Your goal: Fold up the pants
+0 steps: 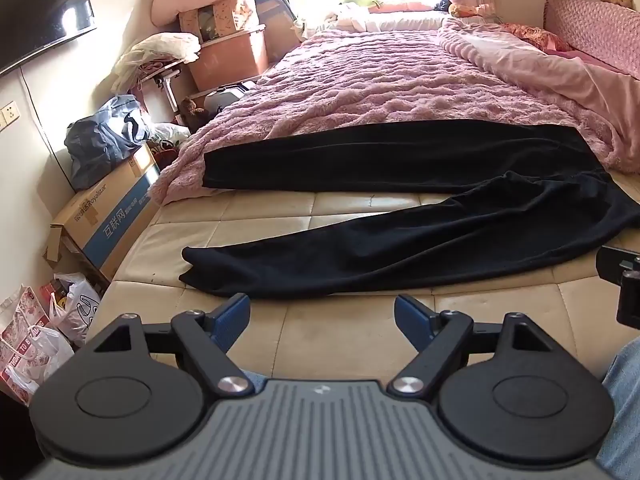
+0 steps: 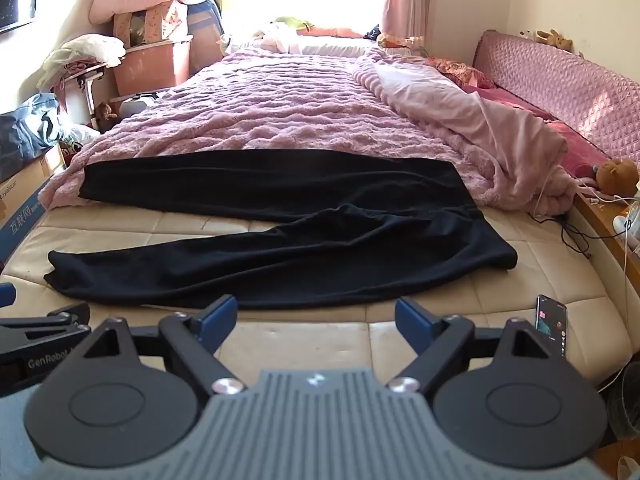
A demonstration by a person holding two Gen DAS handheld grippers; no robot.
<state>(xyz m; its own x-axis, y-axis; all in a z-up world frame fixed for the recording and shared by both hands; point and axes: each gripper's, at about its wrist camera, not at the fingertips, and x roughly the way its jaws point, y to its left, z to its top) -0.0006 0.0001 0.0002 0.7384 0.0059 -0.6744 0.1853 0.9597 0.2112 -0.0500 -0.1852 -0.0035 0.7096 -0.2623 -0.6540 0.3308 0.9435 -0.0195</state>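
Note:
Black pants lie spread flat across the beige tufted mattress, legs pointing left in a V, waistband at the right. The far leg rests partly on the pink fuzzy blanket. My left gripper is open and empty, just in front of the near leg's lower edge. In the right wrist view the pants lie the same way, and my right gripper is open and empty, just short of the near leg. Part of the left gripper shows at the left edge.
A phone lies on the mattress at the right front. A folded-back pink duvet and headboard are at the right. Cardboard boxes, bags and storage bins crowd the floor at the left. Cables trail by the bedside shelf.

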